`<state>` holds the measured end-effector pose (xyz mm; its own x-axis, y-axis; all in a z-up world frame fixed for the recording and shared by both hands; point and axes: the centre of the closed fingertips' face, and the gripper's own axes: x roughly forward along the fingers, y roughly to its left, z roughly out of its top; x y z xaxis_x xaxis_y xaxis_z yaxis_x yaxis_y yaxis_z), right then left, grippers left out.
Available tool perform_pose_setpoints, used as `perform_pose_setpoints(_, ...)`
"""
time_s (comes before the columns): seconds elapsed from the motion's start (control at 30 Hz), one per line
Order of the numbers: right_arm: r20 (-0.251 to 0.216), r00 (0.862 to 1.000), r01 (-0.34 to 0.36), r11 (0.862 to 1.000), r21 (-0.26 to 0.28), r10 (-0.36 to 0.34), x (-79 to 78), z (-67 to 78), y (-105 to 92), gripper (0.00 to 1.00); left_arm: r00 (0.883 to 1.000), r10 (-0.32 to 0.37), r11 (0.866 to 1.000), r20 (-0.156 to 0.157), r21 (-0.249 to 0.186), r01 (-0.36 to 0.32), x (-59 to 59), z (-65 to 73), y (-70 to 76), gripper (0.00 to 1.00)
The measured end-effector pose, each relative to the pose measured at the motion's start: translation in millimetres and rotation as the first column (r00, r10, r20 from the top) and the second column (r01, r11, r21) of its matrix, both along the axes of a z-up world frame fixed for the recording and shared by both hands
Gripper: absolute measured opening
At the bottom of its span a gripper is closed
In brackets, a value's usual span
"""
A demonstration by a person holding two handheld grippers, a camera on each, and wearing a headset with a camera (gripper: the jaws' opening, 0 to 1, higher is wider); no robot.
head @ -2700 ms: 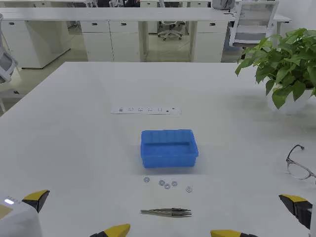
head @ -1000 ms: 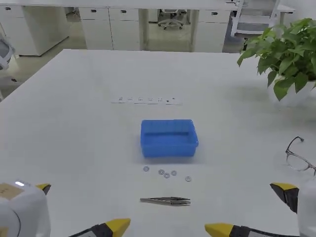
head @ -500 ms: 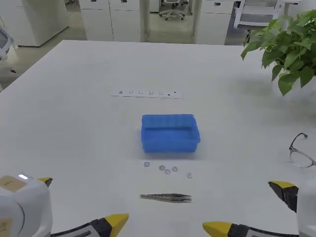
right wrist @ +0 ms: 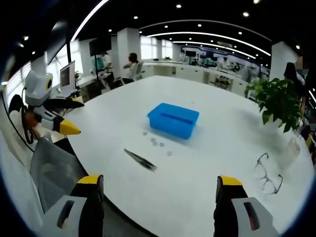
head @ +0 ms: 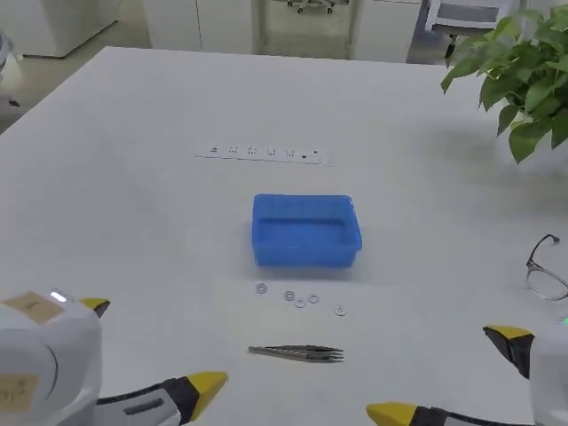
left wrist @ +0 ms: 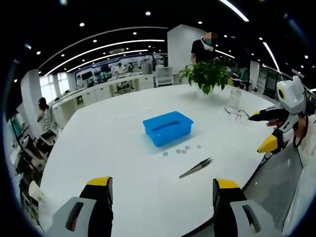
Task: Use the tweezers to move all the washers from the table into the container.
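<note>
A blue container (head: 306,232) stands at the middle of the white table (head: 133,204). Several small washers (head: 300,300) lie in a loose row just in front of it, and the metal tweezers (head: 297,353) lie flat nearer to me. My left gripper (head: 151,346) hovers open at the lower left, and my right gripper (head: 448,374) hovers open at the lower right. Both are short of the tweezers and hold nothing. The left gripper view has the container (left wrist: 168,127), washers (left wrist: 181,149) and tweezers (left wrist: 196,168) ahead of its open gripper (left wrist: 162,183). The right gripper view has the container (right wrist: 174,119), washers (right wrist: 155,143) and tweezers (right wrist: 140,160).
A power strip (head: 262,153) lies beyond the container. A potted plant (head: 524,71) stands at the far right and a pair of glasses (head: 546,271) lies near the right edge. Desks, chairs and people are in the room beyond.
The head camera has tilted down, so the scene sits higher in the picture. Both grippers stay open and low. Nothing on the table has moved.
</note>
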<state>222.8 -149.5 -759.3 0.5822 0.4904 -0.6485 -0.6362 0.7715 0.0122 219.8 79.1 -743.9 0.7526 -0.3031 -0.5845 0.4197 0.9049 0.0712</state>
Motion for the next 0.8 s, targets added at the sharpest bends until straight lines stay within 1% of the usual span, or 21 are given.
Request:
perform_pose_setpoints(0.03, -0.006, 1.000, -0.005, 1.000, -0.006, 0.005, -0.2, -1.5, 0.1, 0.93, 1.000, -0.017, 1.000, 0.013, 0.020, 0.017, 2.6, 0.1, -1.4, 0.82)
perform_pose_setpoints(0.07, -0.015, 1.000, -0.010, 1.000, -0.010, 0.009, -0.5, -3.4, 0.4, 0.93, 0.999, -0.028, 0.999, 0.018, 0.025, 0.027, 3.5, 0.3, -2.6, 0.82)
perform_pose_setpoints(0.1, -0.021, 1.000, -0.012, 1.000, -0.014, 0.012, -0.9, -4.8, 0.4, 0.93, 0.998, -0.052, 0.998, 0.027, 0.033, 0.052, 5.9, 0.1, -5.8, 0.81)
perform_pose_setpoints(0.13, -0.029, 0.999, -0.016, 1.000, -0.019, 0.016, -1.6, -6.8, 0.3, 0.93, 0.998, -0.064, 0.997, 0.027, 0.038, 0.063, 7.5, -1.2, -7.3, 0.78)
perform_pose_setpoints(0.2, -0.039, 0.999, -0.022, 0.999, -0.025, 0.021, -2.4, -9.6, 0.3, 0.92, 0.994, -0.105, 0.993, 0.000, 0.047, 0.105, 10.4, -7.9, -12.0, 0.74)
perform_pose_setpoints(0.27, -0.058, 0.998, -0.028, 0.999, -0.034, 0.026, -3.9, -13.8, 0.5, 0.92, 0.988, -0.151, 0.987, -0.014, 0.048, 0.152, 13.9, -12.5, -18.0, 0.72)
perform_pose_setpoints(0.3, -0.069, 0.997, -0.030, 0.999, -0.040, 0.027, -4.6, -16.4, 0.6, 0.92, 0.987, -0.161, 0.986, -0.020, 0.046, 0.162, 15.4, -14.6, -19.2, 0.68)
perform_pose_setpoints(0.33, -0.075, 0.997, -0.032, 0.999, -0.040, 0.028, -4.7, -17.6, 1.2, 0.91, 0.983, -0.183, 0.982, -0.030, 0.047, 0.184, 16.6, -17.7, -21.4, 0.65)
perform_pose_setpoints(0.4, -0.087, 0.996, -0.033, 0.999, -0.040, 0.029, -5.1, -20.5, 3.2, 0.91, 0.977, -0.213, 0.975, -0.027, 0.058, 0.214, 20.4, -20.9, -24.5, 0.62)
perform_pose_setpoints(0.43, -0.089, 0.996, -0.033, 0.999, -0.041, 0.029, -4.9, -21.4, 4.1, 0.91, 0.974, -0.223, 0.973, -0.033, 0.061, 0.225, 21.3, -22.6, -25.5, 0.62)
perform_pose_setpoints(0.47, -0.097, 0.995, -0.036, 0.998, -0.045, 0.031, -5.6, -22.9, 5.3, 0.91, 0.967, -0.248, 0.966, -0.054, 0.061, 0.251, 21.9, -26.8, -28.0, 0.61)
perform_pose_setpoints(0.5, -0.099, 0.995, -0.036, 0.998, -0.047, 0.031, -5.7, -23.6, 6.1, 0.90, 0.963, -0.264, 0.961, -0.060, 0.063, 0.268, 23.1, -29.0, -29.5, 0.58)
perform_pose_setpoints(0.53, -0.100, 0.994, -0.036, 0.998, -0.048, 0.031, -5.9, -24.4, 6.7, 0.90, 0.956, -0.287, 0.954, -0.062, 0.071, 0.291, 25.8, -32.2, -31.4, 0.57)
perform_pose_setpoints(0.57, -0.103, 0.994, -0.037, 0.998, -0.050, 0.031, -6.1, -25.3, 7.3, 0.90, 0.949, -0.306, 0.947, -0.077, 0.079, 0.312, 26.1, -35.8, -32.3, 0.55)
perform_pose_setpoints(0.6, -0.105, 0.994, -0.037, 0.998, -0.049, 0.032, -6.5, -25.9, 7.7, 0.89, 0.942, -0.325, 0.939, -0.086, 0.087, 0.332, 26.8, -38.2, -33.6, 0.53)
perform_pose_setpoints(0.63, -0.110, 0.993, -0.037, 0.998, -0.047, 0.032, -7.0, -27.0, 8.4, 0.89, 0.935, -0.346, 0.931, -0.079, 0.093, 0.353, 30.0, -39.7, -36.7, 0.50)
perform_pose_setpoints(0.67, -0.113, 0.993, -0.037, 0.998, -0.047, 0.031, -7.3, -27.8, 8.8, 0.89, 0.930, -0.358, 0.926, -0.081, 0.092, 0.365, 31.0, -41.8, -38.3, 0.47)
perform_pose_setpoints(0.7, -0.117, 0.993, -0.036, 0.998, -0.048, 0.030, -7.9, -29.1, 8.9, 0.88, 0.914, -0.393, 0.912, -0.099, 0.080, 0.401, 30.0, -47.0, -42.4, 0.44)
perform_pose_setpoints(0.73, -0.125, 0.992, -0.035, 0.998, -0.049, 0.029, -8.3, -31.3, 8.7, 0.88, 0.909, -0.402, 0.908, -0.110, 0.081, 0.412, 30.6, -50.1, -43.3, 0.41)
perform_pose_setpoints(0.8, -0.130, 0.991, -0.032, 0.998, -0.050, 0.025, -9.3, -33.6, 8.1, 0.88, 0.900, -0.423, 0.898, -0.108, 0.083, 0.432, 34.4, -55.1, -46.7, 0.38)
